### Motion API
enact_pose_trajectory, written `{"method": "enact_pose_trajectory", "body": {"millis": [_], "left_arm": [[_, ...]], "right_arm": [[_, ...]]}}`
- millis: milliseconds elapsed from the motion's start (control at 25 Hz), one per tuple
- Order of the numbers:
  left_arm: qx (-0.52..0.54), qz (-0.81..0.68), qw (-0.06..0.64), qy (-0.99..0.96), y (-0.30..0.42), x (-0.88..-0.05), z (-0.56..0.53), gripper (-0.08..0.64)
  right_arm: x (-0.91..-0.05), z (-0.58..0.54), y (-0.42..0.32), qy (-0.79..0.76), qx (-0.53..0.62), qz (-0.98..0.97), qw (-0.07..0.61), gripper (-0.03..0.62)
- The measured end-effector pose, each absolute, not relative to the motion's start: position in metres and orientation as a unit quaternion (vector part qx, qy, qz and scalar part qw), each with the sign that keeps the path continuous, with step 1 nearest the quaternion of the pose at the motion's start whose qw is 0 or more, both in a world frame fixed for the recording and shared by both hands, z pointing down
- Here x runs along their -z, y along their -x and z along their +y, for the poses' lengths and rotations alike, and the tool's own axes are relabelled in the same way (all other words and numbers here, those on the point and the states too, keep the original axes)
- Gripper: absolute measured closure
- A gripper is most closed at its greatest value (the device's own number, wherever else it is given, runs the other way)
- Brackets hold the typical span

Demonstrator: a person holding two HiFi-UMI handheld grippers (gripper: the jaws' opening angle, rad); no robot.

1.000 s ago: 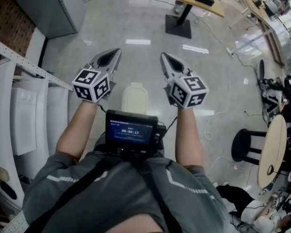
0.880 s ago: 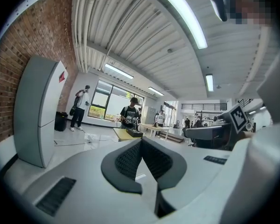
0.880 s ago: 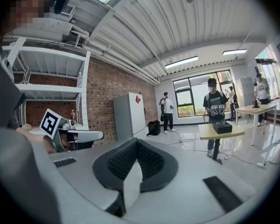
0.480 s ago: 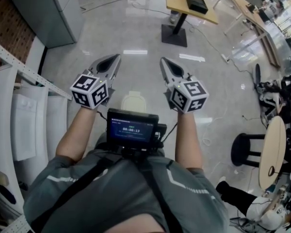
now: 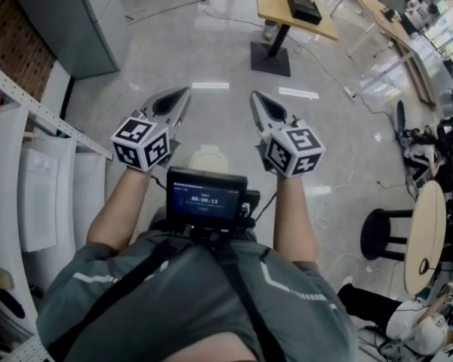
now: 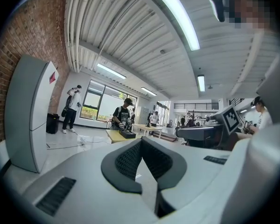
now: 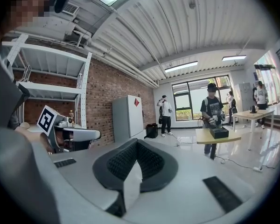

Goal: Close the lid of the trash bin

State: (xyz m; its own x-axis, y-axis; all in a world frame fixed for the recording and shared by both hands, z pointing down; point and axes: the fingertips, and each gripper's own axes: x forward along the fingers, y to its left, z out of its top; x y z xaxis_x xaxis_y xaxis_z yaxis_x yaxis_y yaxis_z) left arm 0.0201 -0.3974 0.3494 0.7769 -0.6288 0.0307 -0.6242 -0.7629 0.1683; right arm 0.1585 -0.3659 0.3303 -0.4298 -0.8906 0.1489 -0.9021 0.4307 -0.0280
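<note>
We held the left tongs [image 5: 184, 92] and right tongs [image 5: 254, 95] side by side, both shut tight and empty, the trash bin [image 5: 209, 159] on the floor between them.

This is an open lab or workshop hall: brick wall [image 6: 32, 36], metal shelving [image 7: 51, 88], ribbed ceiling [image 7: 186, 27] with strip lights [image 6: 177, 15]. Wooden worktables [image 5: 275, 6] stand on a glossy floor [image 5: 211, 51] crossed by cables [image 5: 170, 6].

Trash bin [image 5: 209, 159] on floor [image 5: 211, 51], between left tool [image 5: 180, 96] and right tool [image 5: 258, 100]
</note>
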Motion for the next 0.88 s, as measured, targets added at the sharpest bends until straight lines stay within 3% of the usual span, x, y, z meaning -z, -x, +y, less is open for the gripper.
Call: {"method": "enact_pose_trajectory", "body": {"millis": [880], "left_arm": [[0.010, -0.331, 0.085, -0.940, -0.0221, -0.3520, -0.3930, 0.560]], "right_arm": [[-0.3284, -0.3649, -0.1569, -0.530, -0.048, -0.845, 0.056, 0.586]]}}
